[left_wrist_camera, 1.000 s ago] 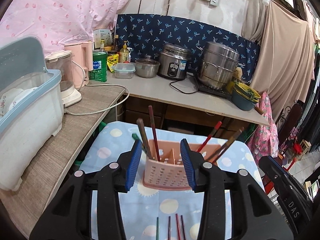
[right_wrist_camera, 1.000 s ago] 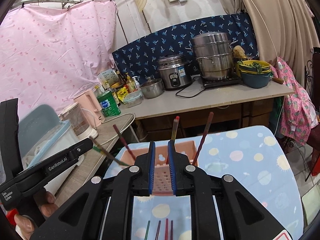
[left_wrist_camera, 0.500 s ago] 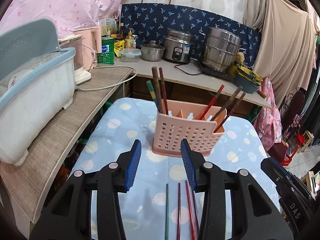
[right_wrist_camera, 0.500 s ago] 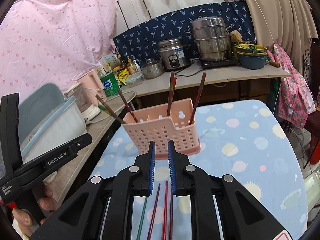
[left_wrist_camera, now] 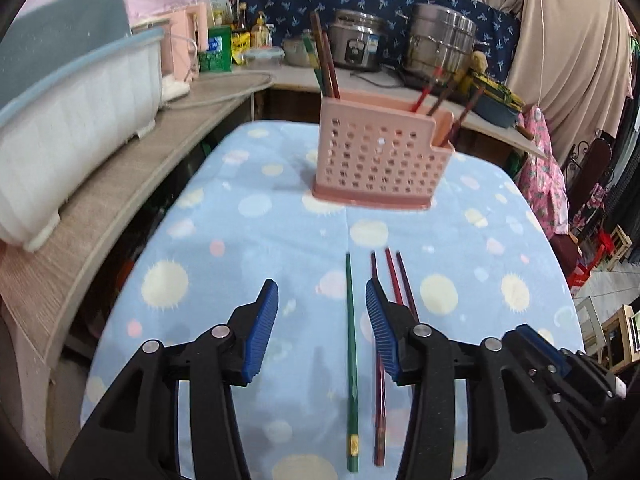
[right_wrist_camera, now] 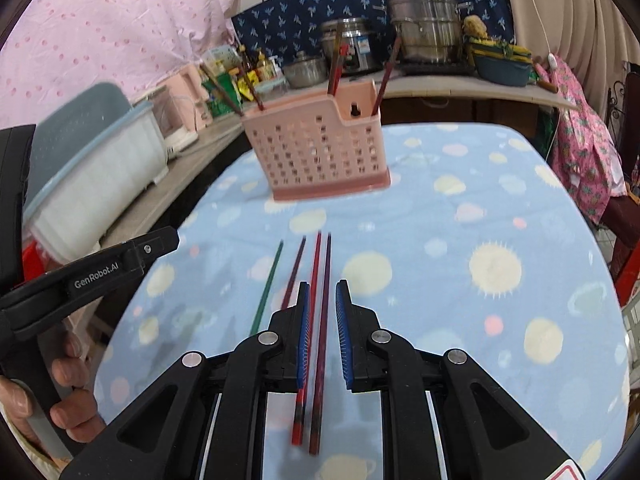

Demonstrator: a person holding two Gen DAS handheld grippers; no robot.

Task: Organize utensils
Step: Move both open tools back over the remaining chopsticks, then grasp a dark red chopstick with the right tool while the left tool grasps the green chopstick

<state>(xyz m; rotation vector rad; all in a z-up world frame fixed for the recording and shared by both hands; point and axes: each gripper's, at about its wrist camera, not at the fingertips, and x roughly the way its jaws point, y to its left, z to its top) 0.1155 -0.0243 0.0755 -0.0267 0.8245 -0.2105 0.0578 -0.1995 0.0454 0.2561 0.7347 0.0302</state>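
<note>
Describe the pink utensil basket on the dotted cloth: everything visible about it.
The pink utensil basket is a rectangular holder of what looks like plastic, its walls perforated with rows of small holes, on a slightly wider solid base. The rim is stepped, one end lower than the rest. It stands upright on the blue dotted cloth, toward the far end, beyond four chopsticks lying loose. Several chopsticks lean out of it at both ends. Neither gripper touches it.
</note>
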